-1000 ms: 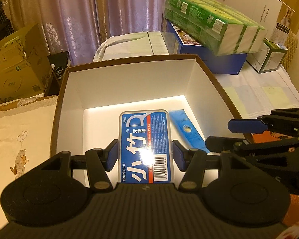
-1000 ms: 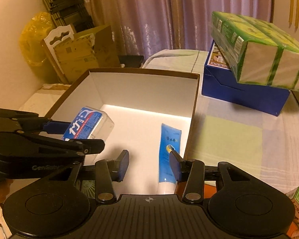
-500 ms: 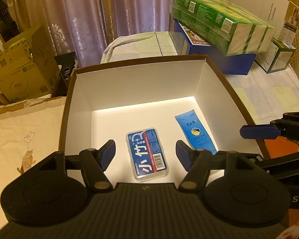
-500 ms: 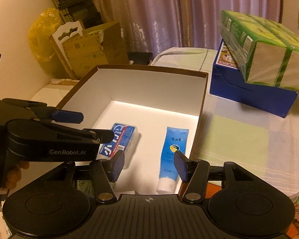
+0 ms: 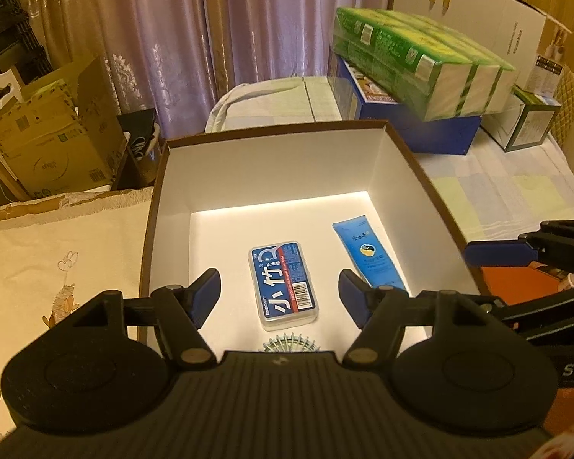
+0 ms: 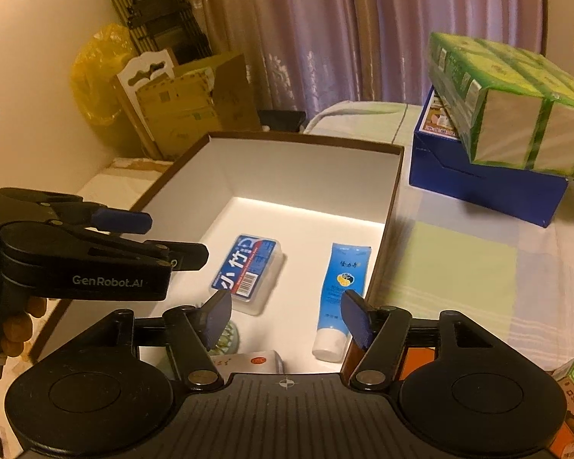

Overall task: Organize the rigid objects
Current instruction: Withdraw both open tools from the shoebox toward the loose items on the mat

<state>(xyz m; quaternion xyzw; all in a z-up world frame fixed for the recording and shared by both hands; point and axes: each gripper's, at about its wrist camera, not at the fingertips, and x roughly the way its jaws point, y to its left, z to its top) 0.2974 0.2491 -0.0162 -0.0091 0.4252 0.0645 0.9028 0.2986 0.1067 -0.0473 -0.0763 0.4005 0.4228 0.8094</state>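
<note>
Far left: cardboard boxes [image 5: 53, 153] stacked by the curtain [image 5: 218, 38], well apart from your work area.
Left gripper [image 5: 279, 298]: you hold it over the open box [image 5: 271, 135], jaws apart, nothing between the pads.
Floss case [image 5: 284, 282]: lies flat on the box floor, directly below your left gripper, not touched.
Coil [image 5: 291, 344]: small round ribbed thing at the near edge of the box, partly hidden by your left gripper body.
Tube [image 5: 368, 255]: blue, flat on the box floor, right of the floss case, near the right wall.
Right gripper [image 6: 285, 317]: jaws opening, empty; tube cap sits just beside the right pad, below it.
Far right: green packs [image 5: 421, 61] on a blue carton [image 5: 421, 130].
Writing: "GenRobot.AI" on left gripper side; "BMBO" on case.
</note>
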